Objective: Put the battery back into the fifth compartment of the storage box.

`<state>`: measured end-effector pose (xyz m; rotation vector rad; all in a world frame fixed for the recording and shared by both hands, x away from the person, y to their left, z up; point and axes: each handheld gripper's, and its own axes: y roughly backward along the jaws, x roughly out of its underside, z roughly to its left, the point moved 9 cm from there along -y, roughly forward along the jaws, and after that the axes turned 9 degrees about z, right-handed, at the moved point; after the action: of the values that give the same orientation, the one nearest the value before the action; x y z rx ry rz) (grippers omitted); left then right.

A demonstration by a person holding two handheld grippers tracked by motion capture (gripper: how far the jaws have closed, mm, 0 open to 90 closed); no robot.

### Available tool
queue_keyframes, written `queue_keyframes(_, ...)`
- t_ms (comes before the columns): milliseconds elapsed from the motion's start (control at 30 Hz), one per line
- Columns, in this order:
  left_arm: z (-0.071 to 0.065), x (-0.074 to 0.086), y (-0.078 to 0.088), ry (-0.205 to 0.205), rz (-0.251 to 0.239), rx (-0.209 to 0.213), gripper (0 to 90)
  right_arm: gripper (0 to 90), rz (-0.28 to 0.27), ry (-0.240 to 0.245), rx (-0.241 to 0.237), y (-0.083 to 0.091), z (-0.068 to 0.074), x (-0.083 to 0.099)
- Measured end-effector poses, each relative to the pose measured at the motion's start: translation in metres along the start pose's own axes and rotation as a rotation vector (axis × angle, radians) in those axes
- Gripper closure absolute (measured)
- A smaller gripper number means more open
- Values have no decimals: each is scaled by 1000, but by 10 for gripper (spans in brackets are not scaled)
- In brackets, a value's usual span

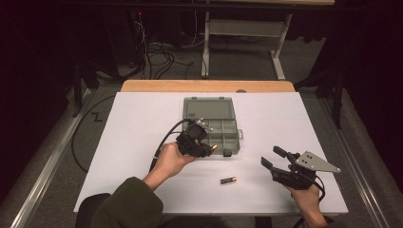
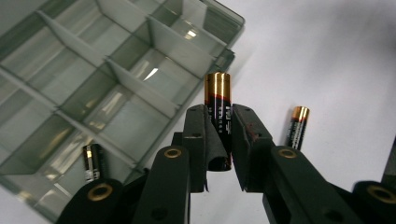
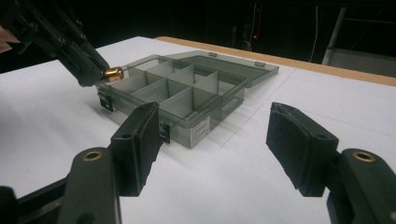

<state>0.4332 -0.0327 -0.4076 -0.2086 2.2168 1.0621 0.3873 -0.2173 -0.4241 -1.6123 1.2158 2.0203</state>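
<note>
1. A gold-capped AA battery (image 2: pixel 218 114) is pinched between the jaws of the left gripper (image 1: pixel 202 142), its capped end sticking out past the pads.
2. The held battery is seen at the near edge of the open compartment box (image 1: pixel 227 129), just above the rim at the box's 7 o'clock corner.
3. A second battery (image 2: pixel 91 162) lies in one corner compartment.
4. A third battery (image 1: pixel 227 180) lies on the white table (image 1: pixel 133 123), at 6 o'clock from the box.
5. The right gripper (image 1: pixel 274 157) is held with its jaws spread wide, nothing between them, at 4 o'clock from the box.
</note>
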Motion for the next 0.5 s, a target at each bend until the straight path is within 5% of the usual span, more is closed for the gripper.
queue_keyframes(500, 27, -16, 14, 59, -43, -49, 763, 367, -1, 5, -5, 0, 2, 0)
